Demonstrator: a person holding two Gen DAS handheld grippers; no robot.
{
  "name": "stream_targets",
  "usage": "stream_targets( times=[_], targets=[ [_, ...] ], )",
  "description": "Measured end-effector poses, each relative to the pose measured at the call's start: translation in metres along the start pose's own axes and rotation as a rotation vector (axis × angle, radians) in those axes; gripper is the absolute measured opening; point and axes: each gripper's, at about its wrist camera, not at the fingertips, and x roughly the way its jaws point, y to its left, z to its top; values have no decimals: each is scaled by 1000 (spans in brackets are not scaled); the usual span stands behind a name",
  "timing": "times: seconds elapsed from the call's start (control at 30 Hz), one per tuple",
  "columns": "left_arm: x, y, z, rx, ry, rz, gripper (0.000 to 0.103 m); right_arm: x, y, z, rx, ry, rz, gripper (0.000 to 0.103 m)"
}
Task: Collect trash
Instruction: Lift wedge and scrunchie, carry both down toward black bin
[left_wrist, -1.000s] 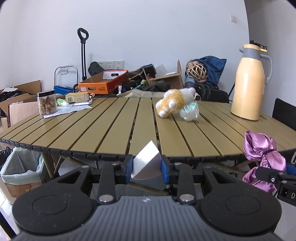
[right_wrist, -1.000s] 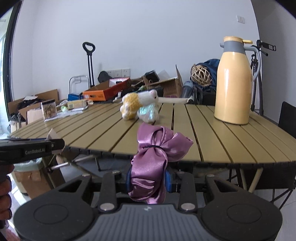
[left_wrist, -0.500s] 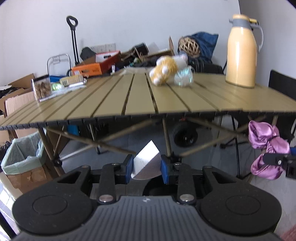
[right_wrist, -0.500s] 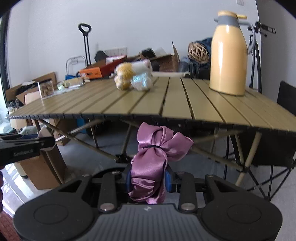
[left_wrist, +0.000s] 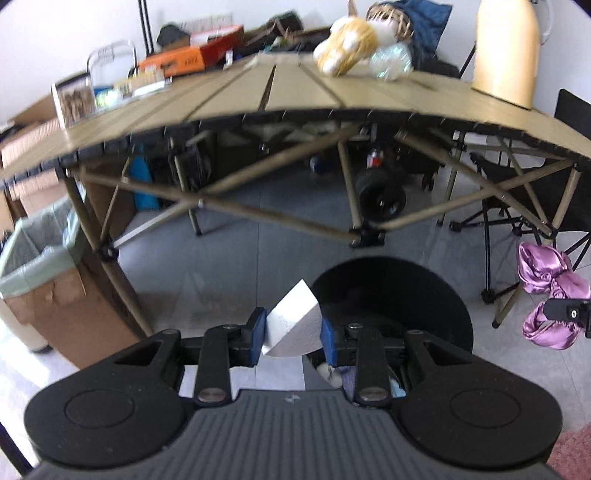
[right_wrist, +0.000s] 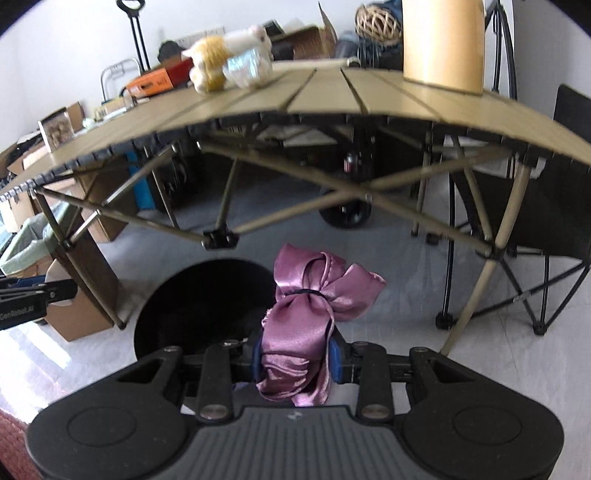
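Trash is mid-way: left hand-held gripper (left_wrist: 291, 334) clamps white paper (left_wrist: 293, 328), right hand-held gripper (right_wrist: 295, 356) clamps purple satin bow (right_wrist: 314, 306), both above the black bin (left_wrist: 399, 295), unreleased, with clutter left on the worktop (left_wrist: 295, 88).

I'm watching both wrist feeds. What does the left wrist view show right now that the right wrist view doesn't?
Only the left wrist view shows the white paper piece clamped in the left gripper, with bits of trash low in the black bin. Only the right wrist view shows the right gripper shut on the purple satin bow from close up. Both show the black bin, slatted table, plush toy, yellow thermos and lined cardboard box.
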Motion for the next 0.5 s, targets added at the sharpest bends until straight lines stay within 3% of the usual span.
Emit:
stream_targets(
  times=[0.23,0.5],
  targets=[
    [18,7,-4,-30,122,9,31,17,4,-3,10,61,-2,32],
    [35,10,-1,-72,207,-1,31,32,6,-3,24,106,-10,32]
  ],
)
